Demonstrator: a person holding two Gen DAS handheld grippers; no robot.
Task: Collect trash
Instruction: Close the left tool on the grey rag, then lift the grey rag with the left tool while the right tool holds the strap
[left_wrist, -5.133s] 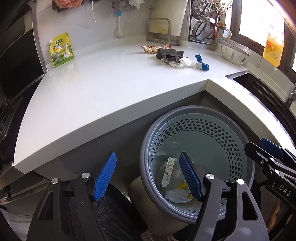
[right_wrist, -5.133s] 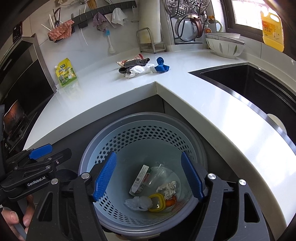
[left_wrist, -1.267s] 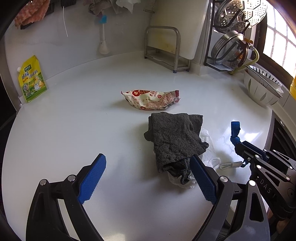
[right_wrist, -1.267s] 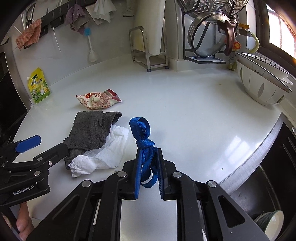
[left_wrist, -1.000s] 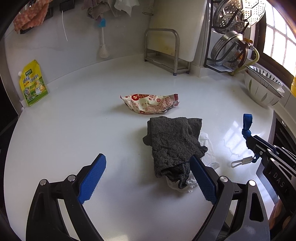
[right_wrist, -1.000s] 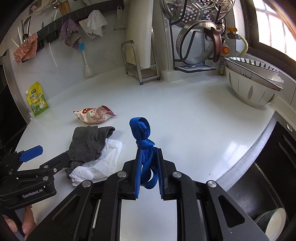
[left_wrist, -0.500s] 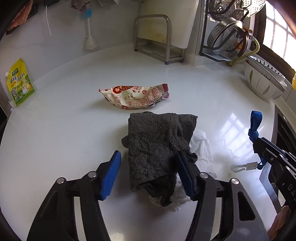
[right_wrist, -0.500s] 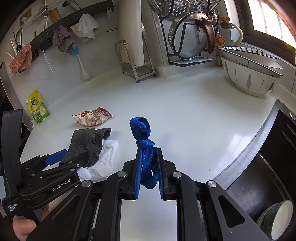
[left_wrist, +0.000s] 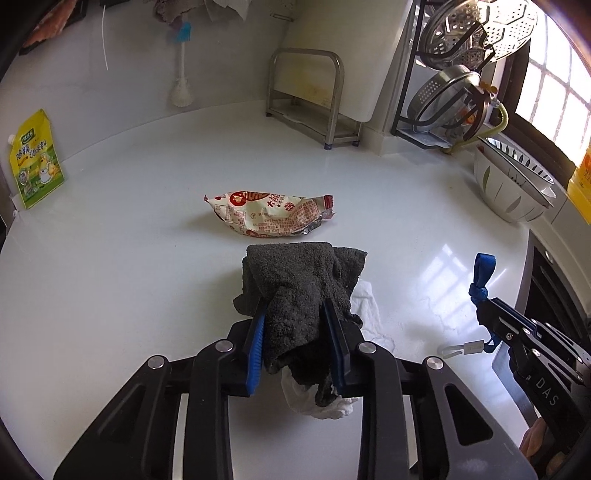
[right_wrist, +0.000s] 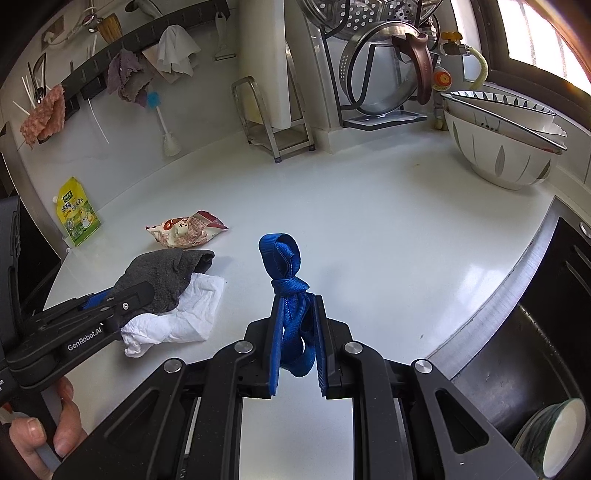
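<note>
Two claws were engaged: our left claw (left_wrist: 297, 339) had just closed onto the grey cloth (left_wrist: 299, 284) on the tabletop (left_wrist: 129, 266); the right claw (right_wrist: 297, 339) gripped a blue strap (right_wrist: 286, 280). Next, we judged, lift clear of the tissue (right_wrist: 177, 317).

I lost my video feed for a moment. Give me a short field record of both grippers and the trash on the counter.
left gripper: jaws have just been closing, pads now pressing the dark grey terry cloth
right gripper: shut on knotted blue webbing strap
under the cloth: crumpled white paper tissue, partly covered
loose trash: red-and-cream printed snack wrapper, lying beyond the cloth, untouched
surface: white kitchen countertop
trash basket: not in view
</note>
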